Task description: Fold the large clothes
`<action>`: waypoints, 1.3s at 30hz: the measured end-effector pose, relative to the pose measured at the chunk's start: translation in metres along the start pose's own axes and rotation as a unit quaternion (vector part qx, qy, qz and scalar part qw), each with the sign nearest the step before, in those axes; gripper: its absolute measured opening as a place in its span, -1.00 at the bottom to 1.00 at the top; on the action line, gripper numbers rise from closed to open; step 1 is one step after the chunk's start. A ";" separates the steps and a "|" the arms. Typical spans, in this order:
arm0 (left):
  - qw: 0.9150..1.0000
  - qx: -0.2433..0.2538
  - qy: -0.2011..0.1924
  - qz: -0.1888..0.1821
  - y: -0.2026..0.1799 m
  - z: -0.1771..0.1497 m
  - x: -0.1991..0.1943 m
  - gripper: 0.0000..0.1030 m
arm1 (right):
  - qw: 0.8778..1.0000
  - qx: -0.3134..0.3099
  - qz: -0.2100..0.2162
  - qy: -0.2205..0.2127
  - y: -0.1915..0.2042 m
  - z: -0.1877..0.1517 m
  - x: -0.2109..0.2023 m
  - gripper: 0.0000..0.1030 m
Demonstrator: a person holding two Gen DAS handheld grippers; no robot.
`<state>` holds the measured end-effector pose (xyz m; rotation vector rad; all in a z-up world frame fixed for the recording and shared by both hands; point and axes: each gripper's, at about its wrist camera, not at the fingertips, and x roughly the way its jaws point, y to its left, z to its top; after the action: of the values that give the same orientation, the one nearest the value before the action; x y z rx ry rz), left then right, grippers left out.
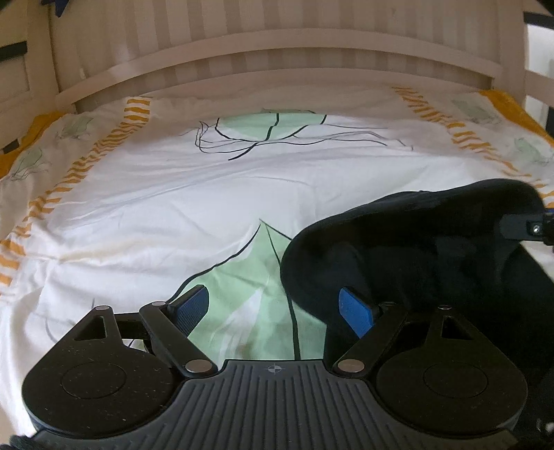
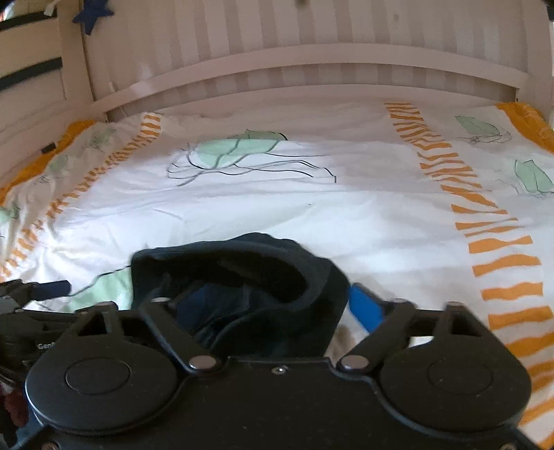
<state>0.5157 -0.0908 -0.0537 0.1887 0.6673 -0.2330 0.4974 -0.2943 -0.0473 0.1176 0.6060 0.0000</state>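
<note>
Left claw [image 1: 273,308] — nearest the left wrist camera; blue pads spread wide, left pad [image 1: 191,306] over bare duvet, right pad [image 1: 355,313] against the edge of the dark garment, nothing pinched between them.

Right claw [image 2: 266,304] — jaws partly apart with the garment between them; the right pad [image 2: 367,308] shows blue beside the cloth, the left pad is hidden behind it, so whether the pads press the cloth cannot be told.

Dark navy garment [image 2: 242,277] — task item; bunched in a raised, curled heap on the near part of the bed, its rim standing up and folding over. In the left wrist view it [image 1: 415,249] fills the lower right and blocks the bed beyond.

Duvet cover [image 1: 207,194] — white, green leaf prints, orange striped bands along both sides; creased, covers the whole bed.

Headboard [image 2: 311,65] — pale slatted wood, far end of the bed.

Dark blue star [image 2: 92,15] — upper left, on the pale wood beside the headboard.
</note>
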 end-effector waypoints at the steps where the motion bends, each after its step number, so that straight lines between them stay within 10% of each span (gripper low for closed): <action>1: 1.000 0.003 -0.001 0.002 -0.002 0.001 0.004 0.60 | 1.000 -0.004 -0.011 0.007 -0.003 -0.001 0.005 0.17; 3: 1.000 0.014 -0.003 0.008 -0.008 0.003 0.012 0.60 | 0.999 0.004 -0.036 0.029 -0.015 -0.004 0.017 -0.32; 8: 0.999 0.044 -0.002 0.022 -0.027 0.008 0.034 0.59 | 0.998 0.033 -0.042 0.044 -0.046 -0.027 0.023 -0.28; 10: 0.998 0.066 -0.002 0.022 -0.035 0.010 0.041 0.21 | 0.998 0.023 -0.039 0.041 -0.046 -0.033 0.023 -0.28; 12: 0.997 0.081 -0.003 0.005 -0.039 0.013 0.045 -0.81 | 0.998 0.012 -0.043 0.035 -0.042 -0.033 0.021 -0.28; 16: 0.999 0.002 -0.034 0.040 -0.024 0.017 0.030 -0.86 | 0.998 -0.005 -0.050 0.028 -0.030 -0.025 0.023 -0.28; 26: 0.993 -0.011 -0.091 0.074 0.007 0.011 -0.018 -0.87 | 0.997 -0.058 -0.028 -0.031 -0.005 -0.001 0.001 -0.53; 34: 0.999 0.014 0.021 0.039 0.007 -0.008 0.027 -0.68 | 0.999 -0.037 -0.021 0.034 -0.030 -0.014 0.032 -0.45; 39: 0.999 0.003 0.052 0.009 0.019 -0.011 0.027 -0.52 | 0.999 -0.008 -0.006 0.038 -0.046 -0.031 0.028 0.16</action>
<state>0.5350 -0.0742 -0.0774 0.2140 0.7679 -0.2102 0.5016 -0.3357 -0.0932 0.0996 0.6826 -0.0017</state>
